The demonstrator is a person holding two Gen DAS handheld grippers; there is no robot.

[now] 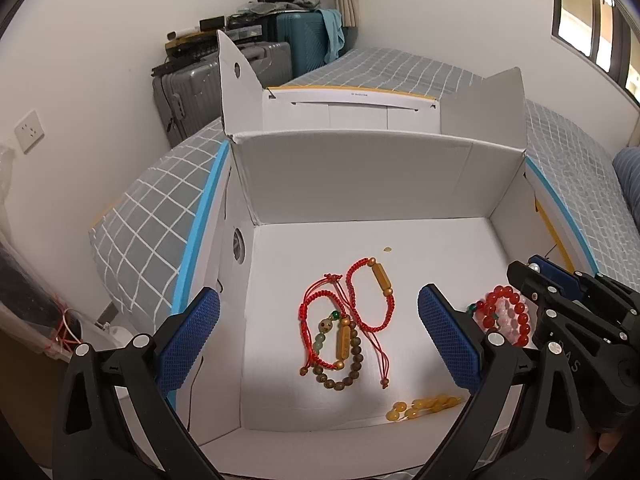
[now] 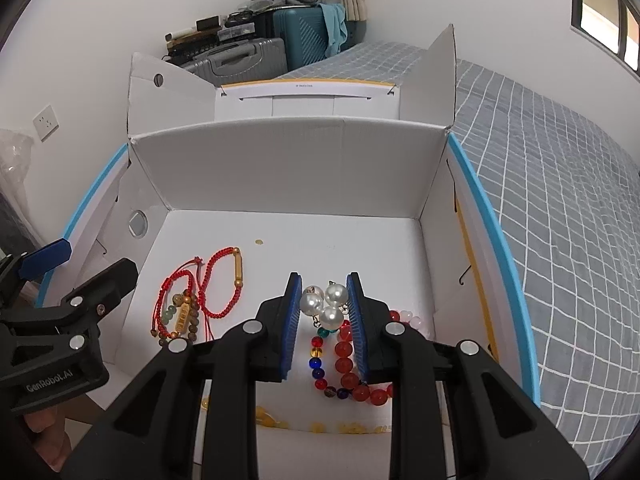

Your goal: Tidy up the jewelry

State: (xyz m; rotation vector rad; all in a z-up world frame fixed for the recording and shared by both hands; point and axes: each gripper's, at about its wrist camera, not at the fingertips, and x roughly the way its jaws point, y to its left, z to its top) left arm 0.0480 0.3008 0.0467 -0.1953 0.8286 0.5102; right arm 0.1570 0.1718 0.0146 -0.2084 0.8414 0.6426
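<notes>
Two grippers hang over an open white cardboard box (image 1: 360, 184) that sits on a grey checked bed cover (image 2: 560, 208), and the box floor serves as the sorting ground for the jewelry.

The right gripper (image 2: 325, 292) has its blue pads drawn close together, pinching a pearl piece (image 2: 323, 303) of three large white beads; the pearls sit right between the pads, lifted above the box floor near its right wall. Held that way, the piece looks ready to be laid down as a group of its own. Under and just beside it lie a red bead bracelet (image 2: 352, 364), a multicoloured bead strand (image 2: 318, 356) and a pale pink bracelet (image 1: 508, 320), so the right side of the box seems to be where the round beads gather.

The left gripper (image 1: 320, 340) has its fingers spread wide and grips nothing; it hovers over the middle of the floor, where the red cord bracelets (image 1: 360, 300) and a brown wooden bead bracelet (image 1: 344, 364) lie tangled together. Its wide stance suits a reach for that pile.

Along the near edge rest amber beads (image 1: 420, 404), apart from the rest. A tiny yellow speck (image 1: 387, 249) lies toward the far wall.
</notes>
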